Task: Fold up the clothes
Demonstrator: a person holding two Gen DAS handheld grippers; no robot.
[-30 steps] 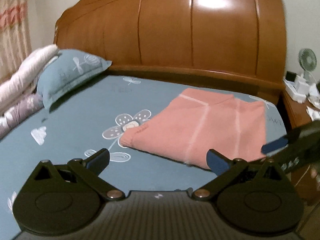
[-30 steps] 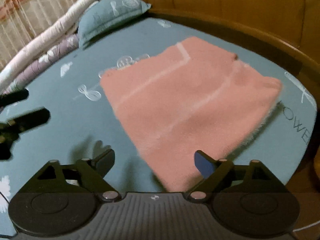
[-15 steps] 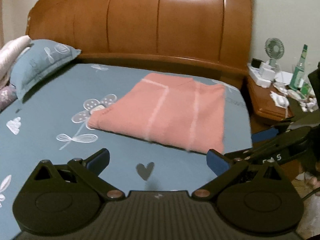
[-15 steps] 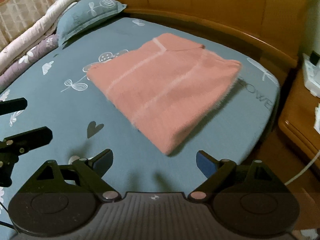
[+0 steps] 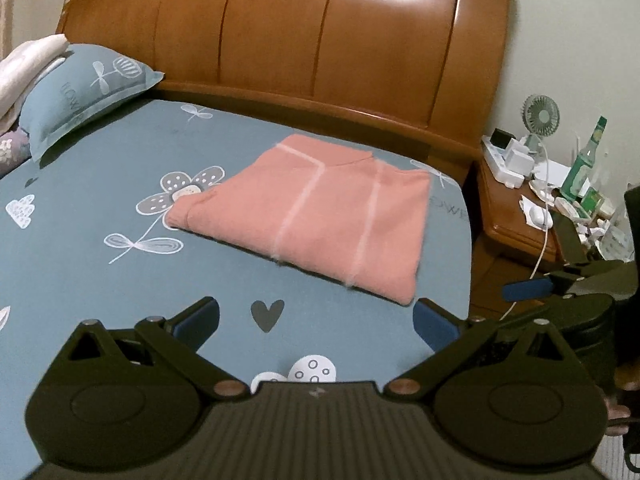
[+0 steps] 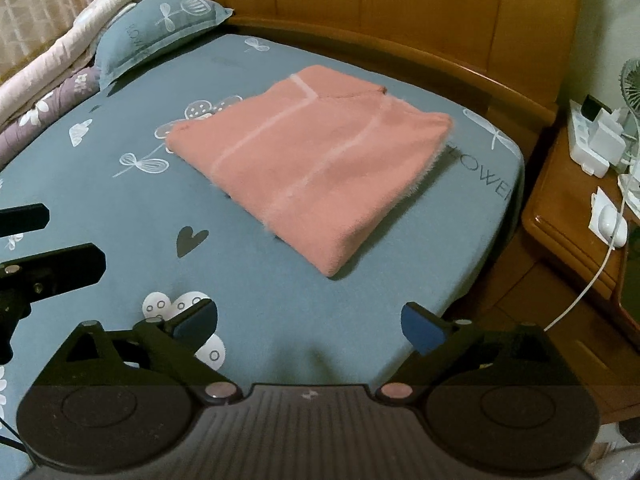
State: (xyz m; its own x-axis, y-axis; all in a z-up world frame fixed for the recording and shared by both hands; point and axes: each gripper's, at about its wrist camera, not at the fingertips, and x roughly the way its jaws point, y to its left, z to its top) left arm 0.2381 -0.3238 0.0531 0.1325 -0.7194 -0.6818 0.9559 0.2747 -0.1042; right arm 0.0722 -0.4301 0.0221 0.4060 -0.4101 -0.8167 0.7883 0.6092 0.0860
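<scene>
A salmon-pink garment (image 5: pixel 316 216) (image 6: pixel 312 156) with pale stripes lies folded into a flat rectangle on the blue flower-print bed sheet (image 5: pixel 100 280) (image 6: pixel 280 304), near the bed's right edge. My left gripper (image 5: pixel 316 320) hovers open over the sheet, short of the garment's near edge, with nothing between its fingers. My right gripper (image 6: pixel 310 322) is also off the garment, its jaws still opening and empty. Each gripper shows at the side of the other's view.
A wooden headboard (image 5: pixel 320 40) rises behind the bed. A blue pillow (image 5: pixel 80 92) and rolled quilts (image 6: pixel 52 68) lie at the far left. At the right stands a wooden nightstand (image 5: pixel 516 216) with a small fan (image 5: pixel 540 114), a green bottle (image 5: pixel 584 160), chargers and a white cable.
Both grippers have drawn back from the folded garment and risen a little, so it looks smaller and more of the sheet and nightstand shows. The right jaws stand slightly wider.
</scene>
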